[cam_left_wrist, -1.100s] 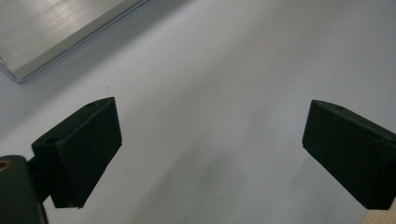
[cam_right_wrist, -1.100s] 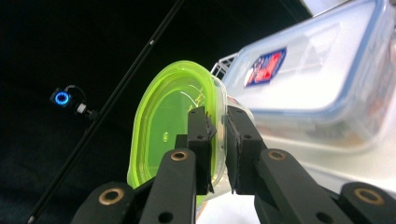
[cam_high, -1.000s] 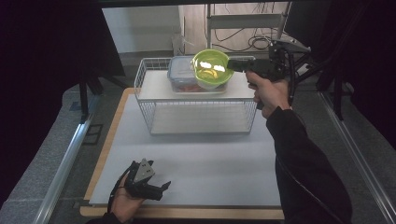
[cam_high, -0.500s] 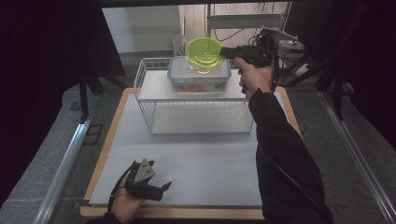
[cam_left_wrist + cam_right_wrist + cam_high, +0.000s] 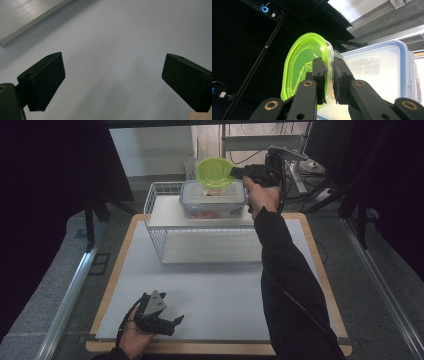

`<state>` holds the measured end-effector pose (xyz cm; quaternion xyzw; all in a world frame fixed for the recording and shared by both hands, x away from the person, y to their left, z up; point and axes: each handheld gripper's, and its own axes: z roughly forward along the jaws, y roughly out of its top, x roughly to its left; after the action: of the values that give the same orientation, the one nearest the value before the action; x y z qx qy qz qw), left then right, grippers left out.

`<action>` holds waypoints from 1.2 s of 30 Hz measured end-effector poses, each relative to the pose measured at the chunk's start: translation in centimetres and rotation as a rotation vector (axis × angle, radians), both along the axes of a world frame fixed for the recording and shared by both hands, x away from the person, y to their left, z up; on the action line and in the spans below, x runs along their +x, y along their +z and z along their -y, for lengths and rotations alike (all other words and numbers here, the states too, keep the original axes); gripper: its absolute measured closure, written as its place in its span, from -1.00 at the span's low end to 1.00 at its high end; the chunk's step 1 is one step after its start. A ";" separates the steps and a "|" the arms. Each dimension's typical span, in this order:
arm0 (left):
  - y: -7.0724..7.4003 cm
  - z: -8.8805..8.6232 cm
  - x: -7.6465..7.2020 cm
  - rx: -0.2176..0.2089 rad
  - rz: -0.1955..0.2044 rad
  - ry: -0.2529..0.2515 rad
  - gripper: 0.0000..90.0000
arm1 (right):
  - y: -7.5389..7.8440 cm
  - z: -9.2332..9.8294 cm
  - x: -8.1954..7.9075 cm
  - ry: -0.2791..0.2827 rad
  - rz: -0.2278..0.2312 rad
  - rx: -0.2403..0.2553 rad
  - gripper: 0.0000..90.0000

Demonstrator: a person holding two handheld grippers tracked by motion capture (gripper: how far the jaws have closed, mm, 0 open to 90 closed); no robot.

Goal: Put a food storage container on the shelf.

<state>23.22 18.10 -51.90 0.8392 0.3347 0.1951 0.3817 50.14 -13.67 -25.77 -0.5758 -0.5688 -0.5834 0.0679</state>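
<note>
Two grippers, high view: right gripper (image 5: 239,171) pinches green lid (image 5: 215,171), now farther back over clear container (image 5: 213,199) on wire rack (image 5: 155,215), rear table edge. Left gripper view: jaws spread above table (image 5: 120,37). Right gripper view: jaws clamp lid rim.

High view overlooks the table (image 5: 215,285) from above; gripper views sit close

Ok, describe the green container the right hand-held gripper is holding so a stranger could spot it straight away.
Start at the white wire rack at the table's far end, where a clear box with a blue-rimmed lid sits on top. Above its far edge, the right hand-held gripper pinches the rim of a container: the one bright neon-green, translucent thing there.
</note>
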 end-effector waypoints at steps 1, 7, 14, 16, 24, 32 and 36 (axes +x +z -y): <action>0.0 0.0 0.0 0.000 -0.001 0.000 -0.90 | 0.0 -0.1 0.1 -0.002 -0.005 -0.003 0.80; 0.0 0.0 0.0 0.001 0.002 -0.002 -0.90 | -0.1 -0.1 0.3 -0.017 -0.007 -0.004 0.79; 0.0 0.0 0.0 0.002 0.001 -0.003 -0.90 | -0.2 -0.3 0.6 -0.020 -0.009 0.004 0.75; 0.0 0.0 0.0 0.002 0.001 -0.004 -0.90 | -0.2 -0.4 0.6 -0.019 -0.002 0.008 0.70; 0.0 0.1 0.0 0.005 0.006 -0.006 -0.90 | -0.1 -0.5 0.7 -0.005 0.011 0.002 0.37; 0.0 0.1 -0.1 0.006 0.006 -0.007 -0.90 | -0.2 0.3 0.3 0.035 0.073 -0.067 -0.15; 0.0 0.2 -0.1 0.007 0.004 -0.008 -0.90 | -0.7 0.7 -0.5 0.106 0.094 -0.080 -0.33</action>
<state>23.15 17.87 -51.92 0.8414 0.3300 0.1964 0.3802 49.66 -14.36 -26.50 -0.5191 -0.6238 -0.5823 0.0488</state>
